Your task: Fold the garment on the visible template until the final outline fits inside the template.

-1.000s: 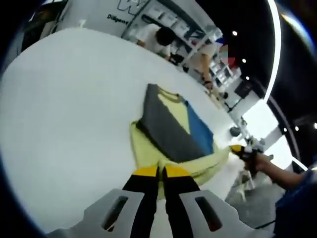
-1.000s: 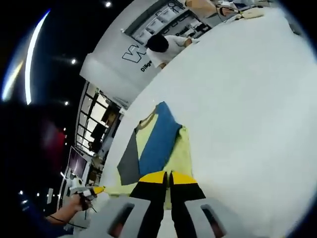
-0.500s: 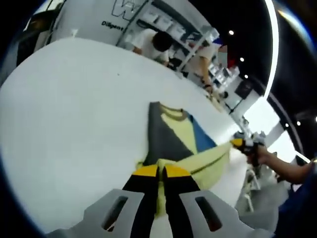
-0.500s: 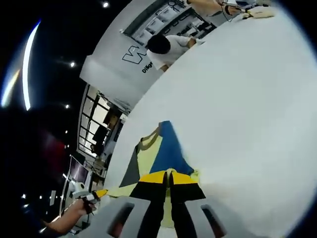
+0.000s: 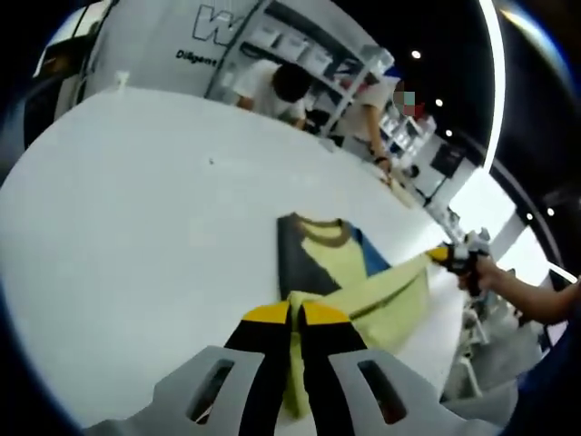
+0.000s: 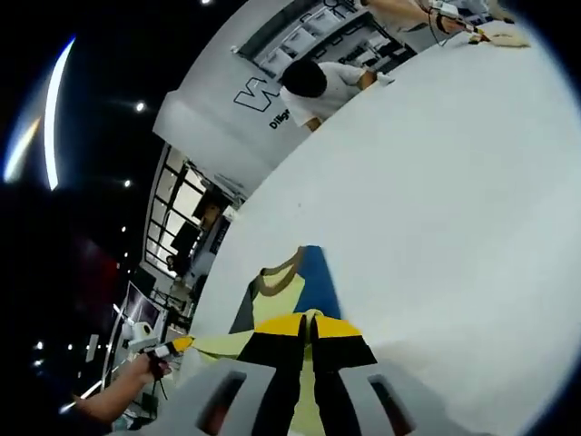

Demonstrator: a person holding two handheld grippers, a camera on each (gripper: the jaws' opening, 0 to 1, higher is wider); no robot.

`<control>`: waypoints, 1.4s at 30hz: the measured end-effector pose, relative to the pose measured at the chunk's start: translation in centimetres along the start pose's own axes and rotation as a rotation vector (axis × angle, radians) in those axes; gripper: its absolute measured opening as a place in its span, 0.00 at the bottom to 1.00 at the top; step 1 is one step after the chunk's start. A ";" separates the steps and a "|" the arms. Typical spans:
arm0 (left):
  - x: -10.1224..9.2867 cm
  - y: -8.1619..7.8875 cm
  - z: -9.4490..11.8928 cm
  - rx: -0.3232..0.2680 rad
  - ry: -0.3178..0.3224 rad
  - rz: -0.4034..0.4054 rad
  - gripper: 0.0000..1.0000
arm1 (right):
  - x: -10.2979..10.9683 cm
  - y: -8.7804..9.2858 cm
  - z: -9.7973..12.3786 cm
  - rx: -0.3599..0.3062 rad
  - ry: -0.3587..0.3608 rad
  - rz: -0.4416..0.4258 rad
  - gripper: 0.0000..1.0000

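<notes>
Now your left hand-held gripper (image 5: pixel 291 313) and right hand-held gripper (image 6: pixel 310 320) each pinch the garment's (image 5: pixel 338 270) yellow hem above the white worktop (image 5: pixel 136 218).

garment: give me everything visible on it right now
The garment is a soft knit-looking top in pale yellow with a dark grey panel, a blue panel and an olive-brown neckband. It lies on the white table, neck end away from both cameras. Its near yellow edge is lifted and drawn forward over the body. The left gripper and the right gripper are each shut on that edge, the fabric stretched taut between them. No template outline can be made out.
</notes>
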State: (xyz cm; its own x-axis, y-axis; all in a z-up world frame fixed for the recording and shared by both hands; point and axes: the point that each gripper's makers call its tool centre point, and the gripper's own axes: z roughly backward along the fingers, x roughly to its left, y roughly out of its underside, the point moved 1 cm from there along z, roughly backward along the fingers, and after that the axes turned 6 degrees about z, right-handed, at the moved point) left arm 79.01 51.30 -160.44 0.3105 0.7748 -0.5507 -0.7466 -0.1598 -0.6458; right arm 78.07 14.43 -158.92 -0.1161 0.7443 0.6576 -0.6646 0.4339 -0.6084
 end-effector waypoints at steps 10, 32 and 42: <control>0.6 -2.2 -1.4 -0.014 -0.008 -0.012 0.00 | -0.7 -2.3 -1.9 0.003 0.001 0.029 0.00; 3.1 -7.4 -6.9 -0.039 -0.022 -0.019 0.00 | -2.8 -6.2 -7.8 0.003 0.027 0.030 0.00; 3.7 -8.1 -8.7 -0.034 -0.033 -0.005 0.00 | -4.4 -6.7 -9.8 0.005 0.058 0.019 0.00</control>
State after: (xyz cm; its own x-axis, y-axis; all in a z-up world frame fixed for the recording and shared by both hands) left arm 91.34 50.17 -161.80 0.2943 0.7956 -0.5296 -0.7246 -0.1756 -0.6664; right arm 90.29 13.27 -162.11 -0.0858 0.7807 0.6190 -0.6664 0.4169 -0.6182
